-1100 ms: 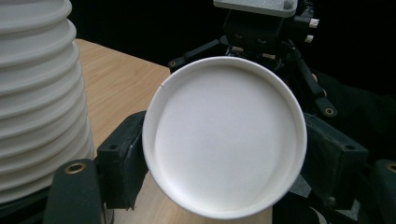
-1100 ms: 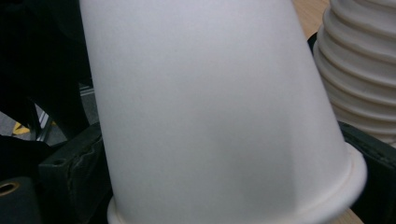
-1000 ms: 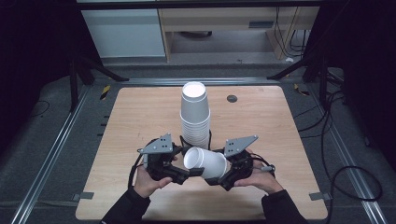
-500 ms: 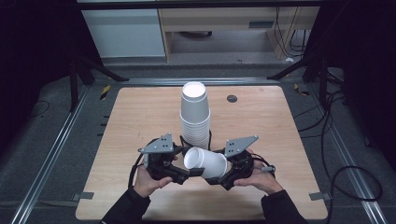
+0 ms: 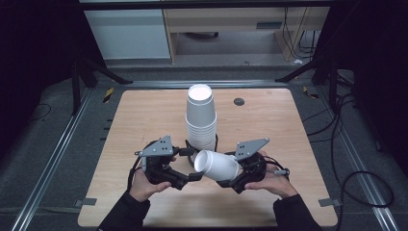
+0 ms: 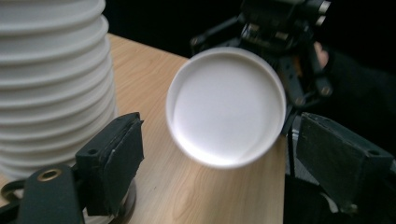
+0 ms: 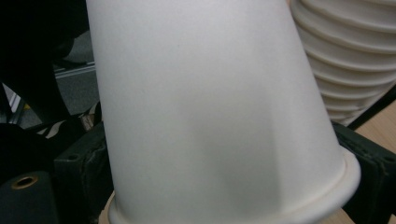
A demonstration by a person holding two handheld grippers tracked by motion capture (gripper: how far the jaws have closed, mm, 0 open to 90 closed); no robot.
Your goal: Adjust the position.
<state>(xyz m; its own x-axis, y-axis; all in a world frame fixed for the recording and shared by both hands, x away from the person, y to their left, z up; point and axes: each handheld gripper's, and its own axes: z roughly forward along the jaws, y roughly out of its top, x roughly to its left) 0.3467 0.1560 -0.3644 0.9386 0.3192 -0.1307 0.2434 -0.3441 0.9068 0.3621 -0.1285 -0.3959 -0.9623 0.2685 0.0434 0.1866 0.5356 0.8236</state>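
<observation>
A tall stack of upturned white paper cups (image 5: 201, 115) stands mid-table. One white cup (image 5: 219, 166) lies sideways in the air in front of the stack. My right gripper (image 5: 230, 177) is shut on it near the rim, and its jaws have just been closing with the cup between them. In the right gripper view the cup's wall (image 7: 210, 116) rises between the jaws of the right gripper (image 7: 224, 186), with the stack (image 7: 350, 56) behind. The cup's closed bottom (image 6: 226, 106) faces my left gripper (image 6: 224, 140), which is open with its jaws to either side and apart from the cup. That left gripper (image 5: 190, 177) sits just left of the cup.
The wooden table (image 5: 144, 115) carries a small black round disc (image 5: 239, 101) at the back right. Metal rails run along both sides of the table. A light cabinet (image 5: 130, 33) stands behind, and cables (image 5: 356, 178) lie on the floor to the right.
</observation>
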